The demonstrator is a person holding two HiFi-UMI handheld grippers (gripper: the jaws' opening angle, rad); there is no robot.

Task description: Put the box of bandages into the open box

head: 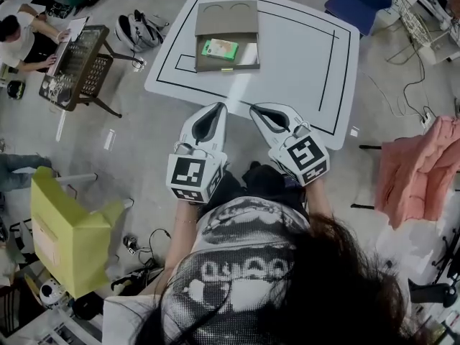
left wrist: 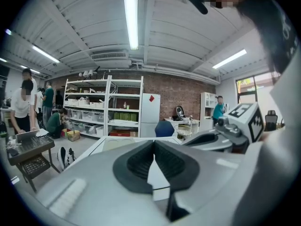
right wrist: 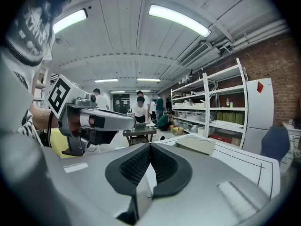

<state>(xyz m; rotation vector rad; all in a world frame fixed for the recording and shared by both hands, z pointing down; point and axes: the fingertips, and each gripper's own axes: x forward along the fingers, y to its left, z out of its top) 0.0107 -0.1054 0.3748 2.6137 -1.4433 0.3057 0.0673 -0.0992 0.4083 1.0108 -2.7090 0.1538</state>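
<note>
Green rectangular box of bandages [head: 219, 48] lying inside open brown cardboard box [head: 226, 19]; left gripper [head: 218, 107], right gripper [head: 255, 109] hovering clear, both closed, empty, since placement apparently done.

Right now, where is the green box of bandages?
In the head view, the box of bandages lies inside the open box, toward its left side, on the white table.

White table [head: 302, 56] bears open box [head: 226, 20] (brown).

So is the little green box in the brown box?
In. The green box lies flat inside the walls of the open brown box.
</note>
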